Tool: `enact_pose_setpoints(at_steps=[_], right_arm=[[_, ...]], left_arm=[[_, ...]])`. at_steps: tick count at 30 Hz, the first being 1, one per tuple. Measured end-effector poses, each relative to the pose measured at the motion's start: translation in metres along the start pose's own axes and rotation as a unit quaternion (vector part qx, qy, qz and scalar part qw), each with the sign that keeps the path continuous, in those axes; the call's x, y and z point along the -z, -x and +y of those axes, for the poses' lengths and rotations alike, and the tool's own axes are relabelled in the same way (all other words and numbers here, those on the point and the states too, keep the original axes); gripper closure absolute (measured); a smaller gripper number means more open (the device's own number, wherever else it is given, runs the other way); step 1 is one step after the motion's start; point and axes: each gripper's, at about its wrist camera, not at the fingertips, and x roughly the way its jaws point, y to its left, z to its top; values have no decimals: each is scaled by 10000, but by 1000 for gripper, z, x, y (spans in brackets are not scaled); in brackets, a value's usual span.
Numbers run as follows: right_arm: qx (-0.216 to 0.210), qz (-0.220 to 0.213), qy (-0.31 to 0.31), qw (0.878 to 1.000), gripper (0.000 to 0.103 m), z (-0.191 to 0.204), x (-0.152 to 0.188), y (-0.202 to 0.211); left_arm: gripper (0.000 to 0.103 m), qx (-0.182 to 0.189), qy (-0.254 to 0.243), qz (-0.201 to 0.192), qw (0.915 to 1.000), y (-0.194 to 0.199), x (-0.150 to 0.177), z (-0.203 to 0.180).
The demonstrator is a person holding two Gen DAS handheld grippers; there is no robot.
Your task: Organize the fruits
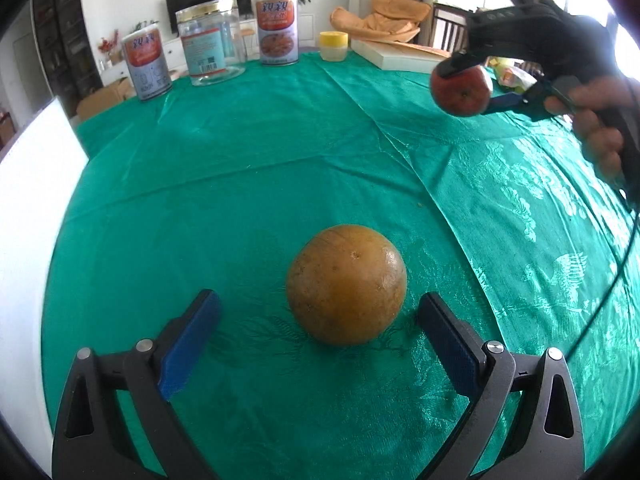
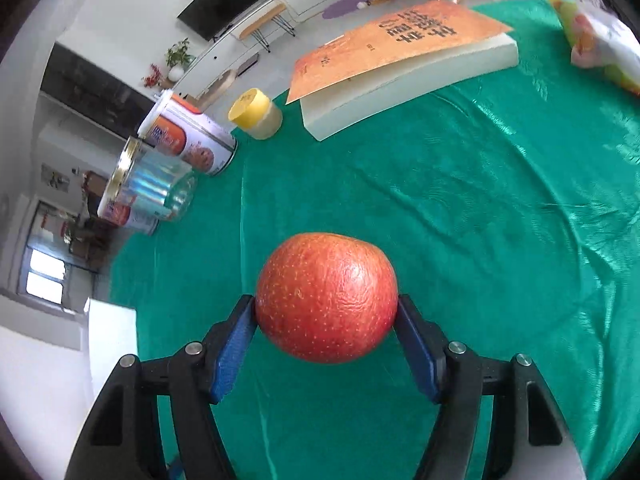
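A large orange fruit (image 1: 346, 284) rests on the green tablecloth (image 1: 240, 160). My left gripper (image 1: 318, 304) stands open around it, with its blue pads apart from the fruit on both sides. A red apple (image 2: 326, 297) hangs above the cloth, and my right gripper (image 2: 326, 308) is shut on it, both blue pads pressing its sides. In the left wrist view the same apple (image 1: 461, 90) is at the upper right, held in the right gripper (image 1: 466, 84) by a person's hand (image 1: 596, 120).
At the table's far edge stand two printed cans (image 1: 278, 30), a clear plastic jar (image 1: 210, 46) and a small yellow-lidded jar (image 1: 333, 45). A thick book (image 2: 404, 68) lies at the back right, next to a snack bag (image 2: 604, 48). A cable (image 1: 608, 280) hangs at the right.
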Motion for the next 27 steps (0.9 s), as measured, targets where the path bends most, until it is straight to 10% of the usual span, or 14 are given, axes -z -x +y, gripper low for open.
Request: enact_pose_setpoints(at_steps=[11,17,23,27], right_arm=[[1467,-1183,1780,9658,34,-6,188,77],[1513,-1127,1573,9694,33,-7,203,69],[1792,-921,1245,9715,2,-9,213,56],[1851,-917,1130,9719,0,-13,214,56]], left_arm=[[3,0,2,-1,10000,0,0,0],[3,-1,3,1,10000,0,0,0],[3,-5,1,4,10000,0,-1,0],[3,-4,2,4,10000,0,-1,0]])
